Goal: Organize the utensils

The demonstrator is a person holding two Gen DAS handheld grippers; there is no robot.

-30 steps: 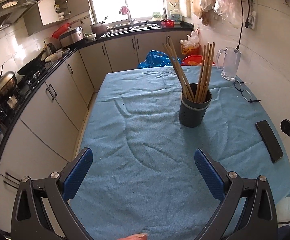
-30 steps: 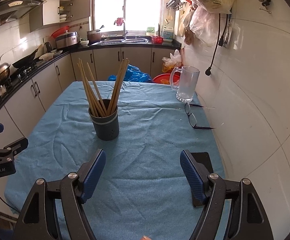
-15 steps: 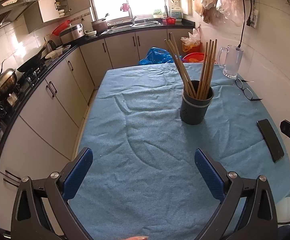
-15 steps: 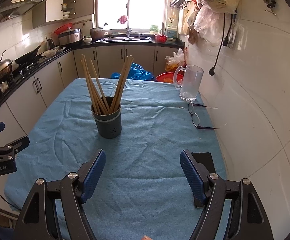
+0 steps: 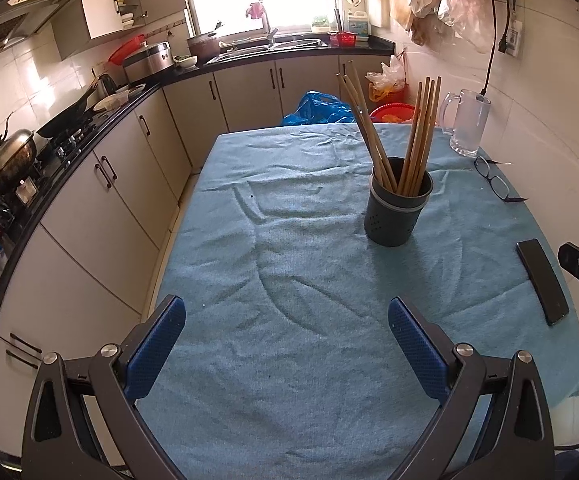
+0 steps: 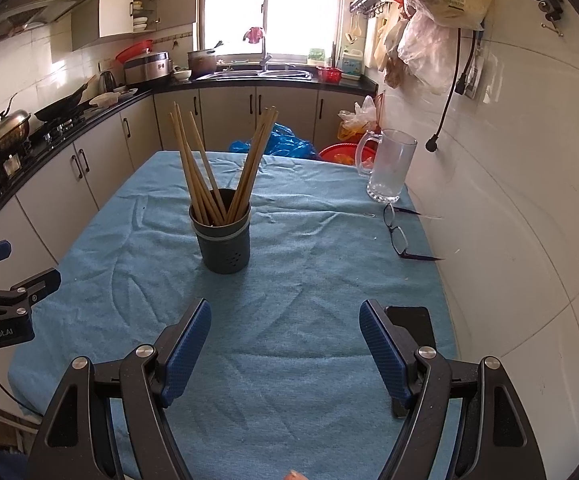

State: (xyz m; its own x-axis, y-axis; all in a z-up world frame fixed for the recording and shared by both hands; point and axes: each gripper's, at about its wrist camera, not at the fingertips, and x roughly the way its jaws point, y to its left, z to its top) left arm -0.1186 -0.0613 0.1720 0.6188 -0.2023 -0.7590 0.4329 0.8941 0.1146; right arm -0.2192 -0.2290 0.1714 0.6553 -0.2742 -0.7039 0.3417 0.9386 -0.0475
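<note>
- Pale wooden chopsticks [image 6: 209, 168] stand bundled in a dark grey round holder [image 6: 222, 246], splayed in two groups, some leaning left, some right.
- The holder has a lighter band below its rim and small holes near the base; it sits upright mid-table on the wrinkled blue cloth [image 6: 289, 280].
- Beyond it to the right, a glass mug [image 6: 389, 168] stands by the wall, with spectacles [image 6: 399, 236] near it.
- A black phone [image 5: 542, 281] lies flat near the table's right edge.
- The left tool [image 5: 285, 344] hovers over the near cloth, blue pads spread wide, holding nothing.
- The right tool [image 6: 285, 350] is likewise spread and empty, well short of the holder.
</note>
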